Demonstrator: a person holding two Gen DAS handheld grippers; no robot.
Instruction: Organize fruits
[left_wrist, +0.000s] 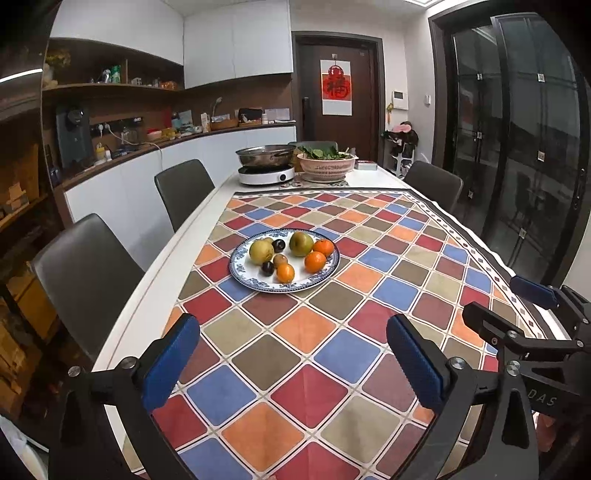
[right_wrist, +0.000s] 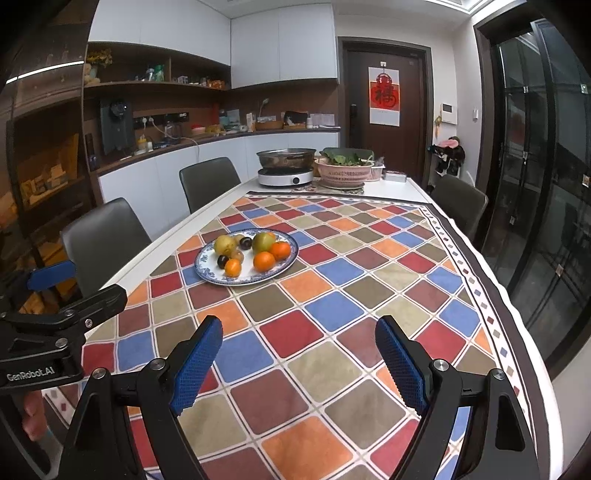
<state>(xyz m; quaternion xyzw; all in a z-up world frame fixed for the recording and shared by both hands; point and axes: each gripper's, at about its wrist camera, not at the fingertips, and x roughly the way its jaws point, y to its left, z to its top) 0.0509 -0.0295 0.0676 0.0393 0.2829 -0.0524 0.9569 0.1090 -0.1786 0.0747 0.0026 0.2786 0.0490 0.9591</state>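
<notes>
A kitchen-dining room, and down the middle runs a long white table (left_wrist: 155, 295) with a bright chequered tablecloth (left_wrist: 332, 332) of red, blue, orange and olive squares laid over it. On that cloth, toward the table's left side, sits the blue-and-white plate (left_wrist: 332, 266) with all the fruit on it: two yellow-green pears (left_wrist: 261, 252) at the back, three oranges (left_wrist: 315, 261) along the right and front, two dark plums (left_wrist: 267, 268) and a small brownish fruit (left_wrist: 280, 259) tucked between them. Everything is inside the rim, fruits touching in a loose cluster.

Nearer the cameras, the left gripper (left_wrist: 291, 362) hovers low over the cloth, blue pads spread wide with nothing between them. The right gripper (right_wrist: 299, 365) does the same just beside it, jaws wide apart and empty. Both are well short of the plate.

Further out, at the table's far end, a steel pot (left_wrist: 266, 154) rests on a white induction cooker (left_wrist: 266, 174), with a pink colander of greens (left_wrist: 327, 164) just beside it. Grey chairs (left_wrist: 88, 273) line the left side, and a dark door with a red hanging (left_wrist: 335, 86) closes off the back.
</notes>
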